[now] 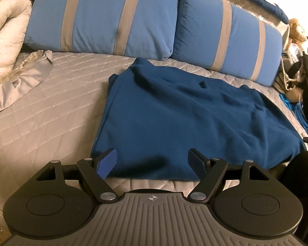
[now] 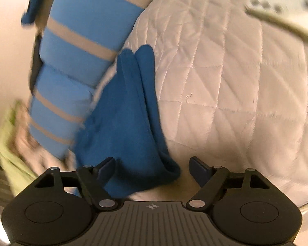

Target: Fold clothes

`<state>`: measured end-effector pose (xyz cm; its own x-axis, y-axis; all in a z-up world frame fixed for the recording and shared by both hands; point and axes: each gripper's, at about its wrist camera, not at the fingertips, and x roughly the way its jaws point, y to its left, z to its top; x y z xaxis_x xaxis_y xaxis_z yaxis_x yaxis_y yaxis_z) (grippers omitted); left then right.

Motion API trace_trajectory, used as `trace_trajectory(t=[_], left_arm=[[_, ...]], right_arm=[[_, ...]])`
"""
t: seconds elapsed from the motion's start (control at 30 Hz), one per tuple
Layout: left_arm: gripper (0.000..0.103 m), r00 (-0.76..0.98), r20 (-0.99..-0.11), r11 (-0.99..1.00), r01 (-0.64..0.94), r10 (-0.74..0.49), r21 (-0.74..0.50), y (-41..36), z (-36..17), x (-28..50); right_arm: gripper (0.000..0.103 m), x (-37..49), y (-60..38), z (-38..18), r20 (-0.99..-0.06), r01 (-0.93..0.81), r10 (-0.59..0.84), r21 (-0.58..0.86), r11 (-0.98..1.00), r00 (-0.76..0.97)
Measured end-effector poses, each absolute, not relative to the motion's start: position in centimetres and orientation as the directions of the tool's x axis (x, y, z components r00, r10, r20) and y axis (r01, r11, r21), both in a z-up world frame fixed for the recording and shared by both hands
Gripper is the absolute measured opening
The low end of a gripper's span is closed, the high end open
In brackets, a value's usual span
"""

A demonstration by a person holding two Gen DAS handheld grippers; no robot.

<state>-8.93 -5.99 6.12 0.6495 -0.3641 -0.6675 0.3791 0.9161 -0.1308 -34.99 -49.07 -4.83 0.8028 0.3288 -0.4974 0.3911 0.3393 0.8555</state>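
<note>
A dark blue garment [image 1: 195,119] lies spread flat on the grey quilted bed cover [image 1: 51,112], with a few wrinkles. My left gripper [image 1: 152,161] hovers at its near hem, open, and its fingers [image 1: 106,162] straddle the cloth edge without pinching it. In the right wrist view the picture is rolled and blurred. A folded corner of the blue garment [image 2: 129,123] runs between the fingers of my right gripper [image 2: 153,167]. That corner lies against the left finger [image 2: 107,167], and a bare gap separates it from the right finger. The right gripper is open.
Two light blue pillows with grey stripes [image 1: 104,18] lean along the far side of the bed, and they also show as striped pillows [image 2: 71,61]. A bunched grey blanket [image 1: 8,41] lies at the left. Blue cables [image 1: 293,110] and bags crowd the right edge. Green cloth [image 2: 10,143] lies at the left.
</note>
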Motion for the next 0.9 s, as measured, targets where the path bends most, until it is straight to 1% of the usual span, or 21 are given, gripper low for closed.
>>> trace_trajectory(t=[0.03, 0.07, 0.1, 0.13, 0.2, 0.23, 0.3, 0.4, 0.53, 0.7, 0.8, 0.9], left_arm=[[0.076, 0.647, -0.670, 0.916, 0.380, -0.364, -0.131, -6.0, 6.1, -8.9], [0.076, 0.644, -0.672, 0.915, 0.382, -0.366, -0.132, -6.1, 6.1, -8.8], [0.076, 0.642, -0.674, 0.914, 0.384, -0.366, -0.131, -6.1, 6.1, -8.8], [0.076, 0.643, -0.675, 0.915, 0.383, -0.363, -0.127, -6.1, 6.1, -8.8], [0.076, 0.645, -0.673, 0.914, 0.387, -0.361, -0.120, -6.2, 6.1, -8.9], [0.076, 0.646, -0.673, 0.913, 0.390, -0.361, -0.116, -6.2, 6.1, -8.9], [0.076, 0.641, -0.675, 0.910, 0.400, -0.365, -0.113, -6.3, 6.0, -8.9], [0.076, 0.633, -0.680, 0.909, 0.400, -0.369, -0.120, -6.2, 6.0, -8.8], [0.076, 0.636, -0.678, 0.909, 0.399, -0.368, -0.120, -6.3, 6.0, -8.9], [0.076, 0.636, -0.684, 0.913, 0.393, -0.356, -0.110, -6.4, 6.0, -8.9], [0.076, 0.645, -0.672, 0.914, 0.387, -0.364, -0.123, -6.2, 6.1, -9.1], [0.076, 0.645, -0.651, 0.902, 0.403, -0.400, -0.155, -5.7, 6.3, -9.2]], right_arm=[[0.069, -35.0, -49.1, -5.6, -0.459, 0.379, 0.344, 0.883, 0.275, 0.819], [0.064, -34.9, -49.0, -6.2, -0.440, 0.376, 0.346, 0.895, 0.240, 0.828], [0.059, -34.8, -48.9, -6.6, -0.431, 0.371, 0.335, 0.900, 0.231, 0.838], [0.058, -34.5, -48.7, -6.7, -0.426, 0.363, 0.328, 0.901, 0.237, 0.843], [0.051, -34.1, -48.5, -6.6, -0.414, 0.351, 0.313, 0.905, 0.238, 0.855], [0.048, -33.8, -48.4, -6.6, -0.415, 0.353, 0.307, 0.905, 0.238, 0.856], [0.032, -33.3, -48.3, -6.4, -0.426, 0.359, 0.302, 0.898, 0.254, 0.853], [0.024, -32.3, -47.5, -4.6, -0.470, 0.365, 0.269, 0.859, 0.360, 0.841], [0.022, -31.0, -46.2, 0.0, -0.446, 0.287, 0.240, 0.821, 0.494, 0.862], [0.022, -29.5, -44.9, 4.8, -0.421, 0.217, 0.237, 0.781, 0.586, 0.875], [0.021, -28.9, -44.0, 6.3, -0.414, 0.188, 0.244, 0.762, 0.620, 0.877], [0.021, -28.0, -43.1, 7.2, -0.425, 0.180, 0.236, 0.734, 0.655, 0.874]])
